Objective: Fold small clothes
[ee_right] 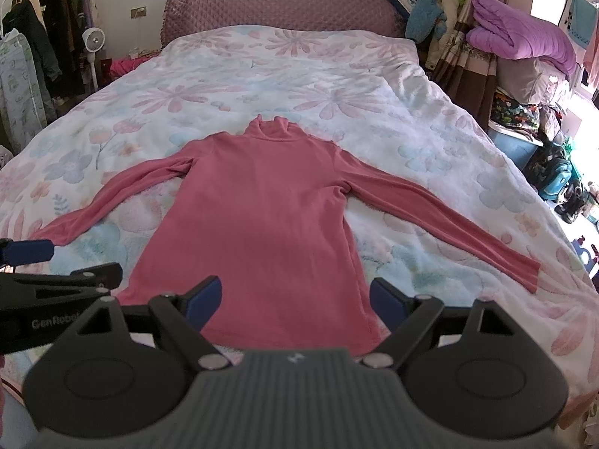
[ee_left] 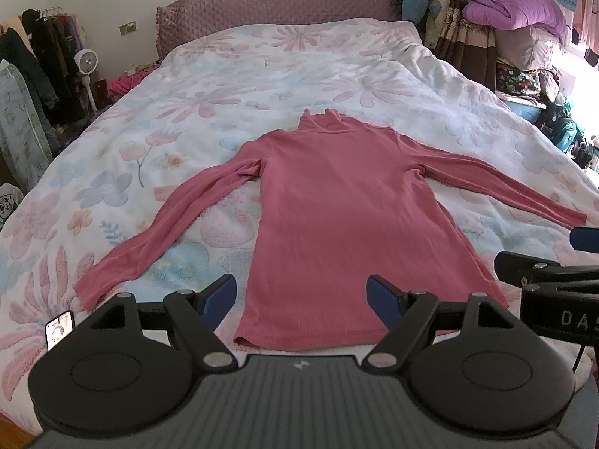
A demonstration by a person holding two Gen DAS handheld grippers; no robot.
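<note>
Left tool (ee_left: 301,301) agape (empty) over pink turtleneck (ee_left: 337,202) hem.

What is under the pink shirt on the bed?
The pink shirt lies flat on a flowery blanket, which shows all around it. The part of the blanket right beneath the shirt is covered, so anything there cannot be seen.

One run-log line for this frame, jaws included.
stage: pre-fold | pink top: flat on bed, sleeves spread | left gripper: open, empty | right gripper: open, empty
</note>
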